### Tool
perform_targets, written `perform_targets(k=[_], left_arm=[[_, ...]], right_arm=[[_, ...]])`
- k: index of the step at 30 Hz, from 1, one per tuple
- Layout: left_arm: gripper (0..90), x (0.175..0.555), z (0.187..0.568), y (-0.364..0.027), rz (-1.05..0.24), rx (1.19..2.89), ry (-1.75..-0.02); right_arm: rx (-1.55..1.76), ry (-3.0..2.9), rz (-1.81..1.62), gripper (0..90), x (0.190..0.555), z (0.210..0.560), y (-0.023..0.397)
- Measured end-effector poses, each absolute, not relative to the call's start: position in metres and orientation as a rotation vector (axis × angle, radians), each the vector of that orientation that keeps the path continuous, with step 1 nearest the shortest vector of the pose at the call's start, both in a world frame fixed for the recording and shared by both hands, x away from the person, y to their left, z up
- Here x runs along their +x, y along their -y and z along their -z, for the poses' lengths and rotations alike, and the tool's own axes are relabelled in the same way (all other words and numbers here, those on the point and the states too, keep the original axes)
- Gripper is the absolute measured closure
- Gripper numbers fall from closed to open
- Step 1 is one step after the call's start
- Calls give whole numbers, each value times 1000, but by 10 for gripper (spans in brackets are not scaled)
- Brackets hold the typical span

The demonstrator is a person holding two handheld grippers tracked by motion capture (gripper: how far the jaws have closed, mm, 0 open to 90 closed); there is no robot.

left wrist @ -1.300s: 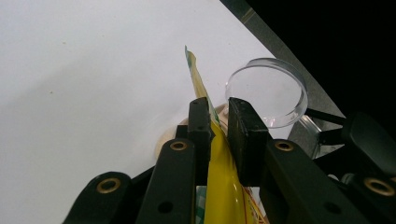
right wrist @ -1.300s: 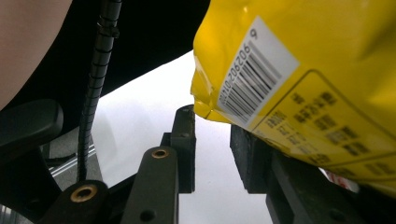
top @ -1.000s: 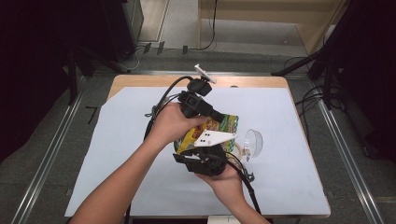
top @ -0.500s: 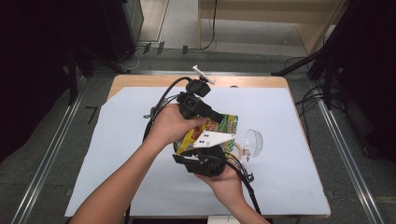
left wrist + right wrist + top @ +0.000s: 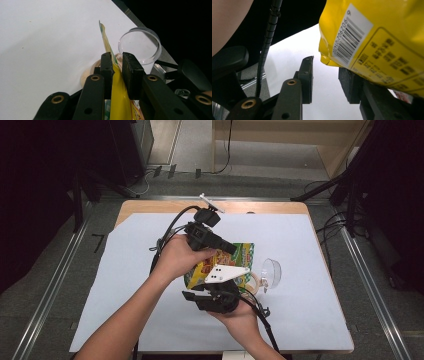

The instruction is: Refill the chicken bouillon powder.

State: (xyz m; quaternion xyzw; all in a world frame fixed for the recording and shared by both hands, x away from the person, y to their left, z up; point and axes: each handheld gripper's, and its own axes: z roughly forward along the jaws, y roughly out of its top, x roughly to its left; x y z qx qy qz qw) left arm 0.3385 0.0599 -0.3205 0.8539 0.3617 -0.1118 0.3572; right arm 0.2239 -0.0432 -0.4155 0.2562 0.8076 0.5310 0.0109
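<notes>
A yellow and green snack bag (image 5: 240,257) is held up over the white sheet. My left gripper (image 5: 231,248) comes in from the left and is shut on the bag's edge (image 5: 115,75), its jaws (image 5: 117,60) pressed on the yellow film. My right gripper (image 5: 200,293) sits just below the bag, under its grey plate (image 5: 225,272). In the right gripper view the jaws (image 5: 327,70) stand open with bare white sheet between them, and the bag's barcoded back (image 5: 372,42) hangs above the right jaw.
A clear plastic cup (image 5: 270,272) lies on its side right of the bag, also ahead of the left jaws (image 5: 140,46). A beige ring (image 5: 253,282) rests beside it. White paper (image 5: 125,285) covers the wooden table (image 5: 150,206). Cables trail from both grippers.
Hardly anything has moved. Both hands and the bag stay near the table's middle, with the left gripper still clamped on the bag.
</notes>
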Motion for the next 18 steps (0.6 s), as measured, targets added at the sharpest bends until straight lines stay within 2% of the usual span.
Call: perform_targets(k=[18], left_arm=[[799,325,325,-74,255,2186,-841]], right_arm=[[745,-2537,-1664,552,217,429,35]])
